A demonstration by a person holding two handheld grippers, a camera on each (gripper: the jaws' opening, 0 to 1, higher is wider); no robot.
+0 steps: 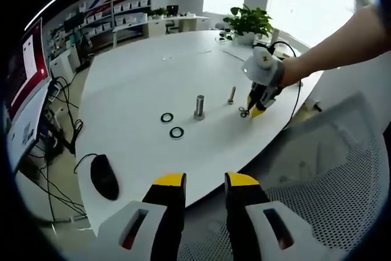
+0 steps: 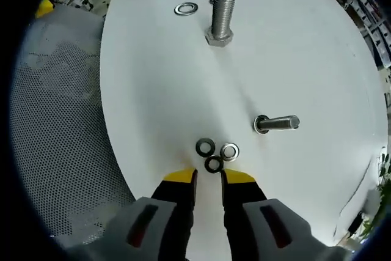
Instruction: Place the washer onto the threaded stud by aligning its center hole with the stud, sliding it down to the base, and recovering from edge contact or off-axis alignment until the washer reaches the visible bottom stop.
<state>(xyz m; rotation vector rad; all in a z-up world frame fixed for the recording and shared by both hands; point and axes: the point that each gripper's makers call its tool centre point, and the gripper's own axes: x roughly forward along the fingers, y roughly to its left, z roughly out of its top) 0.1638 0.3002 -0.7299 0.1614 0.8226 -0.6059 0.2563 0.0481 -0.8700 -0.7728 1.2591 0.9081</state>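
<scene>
The table (image 2: 153, 90) is plain white. The large threaded stud (image 2: 221, 18) and the smaller bolt (image 2: 278, 123) are bright silver metal. Of the three small washers, two (image 2: 205, 147) are dark, near black, and one (image 2: 230, 151) is silvery; another washer (image 2: 186, 9) beside the stud is pale silver. Both grippers (image 2: 208, 178) have black jaws with yellow tips and grey-white bodies. The mouse (image 1: 104, 176) is black, the plant (image 1: 247, 21) green, the chair mesh (image 2: 55, 132) grey and finely dotted
</scene>
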